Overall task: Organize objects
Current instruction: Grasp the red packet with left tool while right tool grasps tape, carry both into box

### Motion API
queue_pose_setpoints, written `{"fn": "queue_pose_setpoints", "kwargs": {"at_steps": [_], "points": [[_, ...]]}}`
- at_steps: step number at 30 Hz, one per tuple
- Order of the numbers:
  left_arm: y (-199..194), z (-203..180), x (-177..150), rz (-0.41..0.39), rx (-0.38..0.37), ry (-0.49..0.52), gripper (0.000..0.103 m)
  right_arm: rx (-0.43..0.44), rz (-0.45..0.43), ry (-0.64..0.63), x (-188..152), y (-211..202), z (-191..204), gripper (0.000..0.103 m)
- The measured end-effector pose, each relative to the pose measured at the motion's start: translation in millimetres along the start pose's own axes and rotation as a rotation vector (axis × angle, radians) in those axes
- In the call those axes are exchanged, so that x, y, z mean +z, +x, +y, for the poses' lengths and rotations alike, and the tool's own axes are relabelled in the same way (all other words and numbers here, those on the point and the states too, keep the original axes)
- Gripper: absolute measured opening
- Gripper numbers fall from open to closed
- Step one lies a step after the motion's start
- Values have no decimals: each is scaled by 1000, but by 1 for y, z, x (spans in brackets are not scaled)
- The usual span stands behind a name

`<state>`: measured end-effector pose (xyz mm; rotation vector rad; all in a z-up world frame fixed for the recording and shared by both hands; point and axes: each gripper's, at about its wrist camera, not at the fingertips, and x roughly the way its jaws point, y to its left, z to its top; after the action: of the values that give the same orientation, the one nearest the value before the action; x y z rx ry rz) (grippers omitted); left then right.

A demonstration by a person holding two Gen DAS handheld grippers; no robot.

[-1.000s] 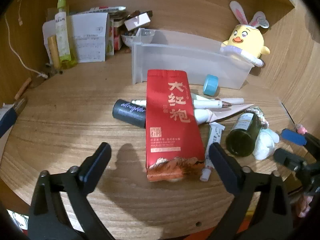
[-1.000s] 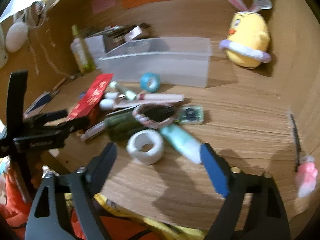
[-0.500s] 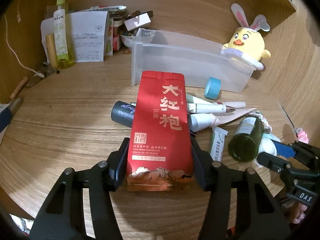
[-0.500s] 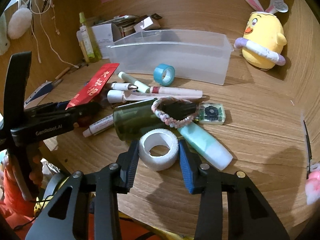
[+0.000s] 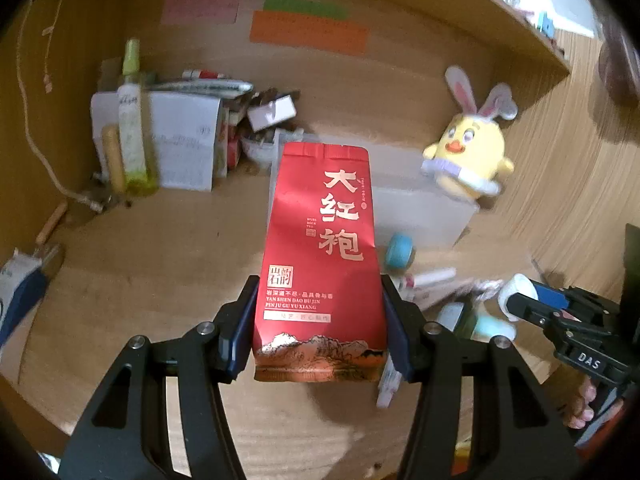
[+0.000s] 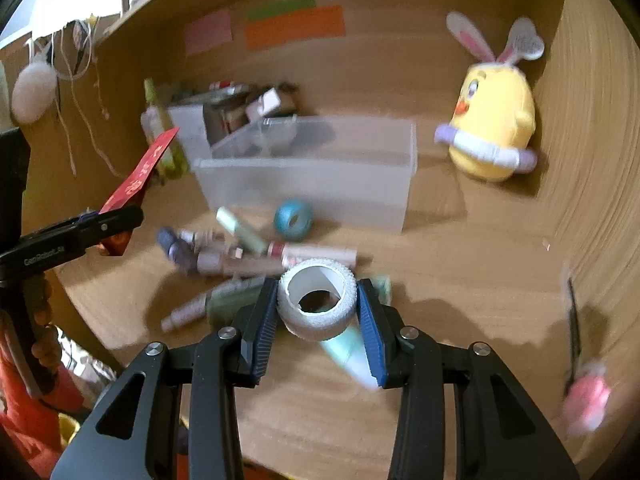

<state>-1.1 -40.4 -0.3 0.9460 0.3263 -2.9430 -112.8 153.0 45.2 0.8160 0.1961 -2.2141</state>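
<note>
Since the earlier frames both tools had closed from wide open onto their items and lifted them off the desk (image 5: 168, 248).

Left tool (image 5: 320, 320) sat low centre in its own view, pointing forward and down. Jaws roughly half open, clamped on the lower sides of the red tea pouch (image 5: 320, 248). Pouch stood upright between the pads, its top edge covering part of the clear plastic bin (image 5: 416, 204). In the right view that tool showed at the left edge with a hand (image 6: 40, 320) on its grip, pouch tilted up toward the upper left.

Right tool (image 6: 318, 308) was low centre in its view, also angled down. Jaws narrower, pinching the white tape roll (image 6: 318, 304) on both sides, its hole facing the camera. Roll was held above the pile of tubes (image 6: 256, 256), over a mint-coloured tube (image 6: 348, 356).

Blue tape roll (image 6: 293, 218) lay just in front of the bin. Yellow chick plush (image 6: 494, 128) sat upper right, beside the bin. Background was motion-blurred, so small items in the pile couldn't be identified.
</note>
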Motion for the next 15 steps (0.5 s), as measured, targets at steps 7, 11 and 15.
{"fn": "queue_pose_setpoints", "kwargs": {"at_steps": [7, 11, 15], "points": [[16, 0, 43, -18, -38, -1, 56, -49, -91, -25, 43, 2, -8, 36], [34, 3, 67, -61, 152, -135, 56, -64, -116, -32, 72, 13, -16, 35], [54, 10, 87, -39, 148, -134, 56, -62, -129, -36, 97, 26, -19, 36]]}}
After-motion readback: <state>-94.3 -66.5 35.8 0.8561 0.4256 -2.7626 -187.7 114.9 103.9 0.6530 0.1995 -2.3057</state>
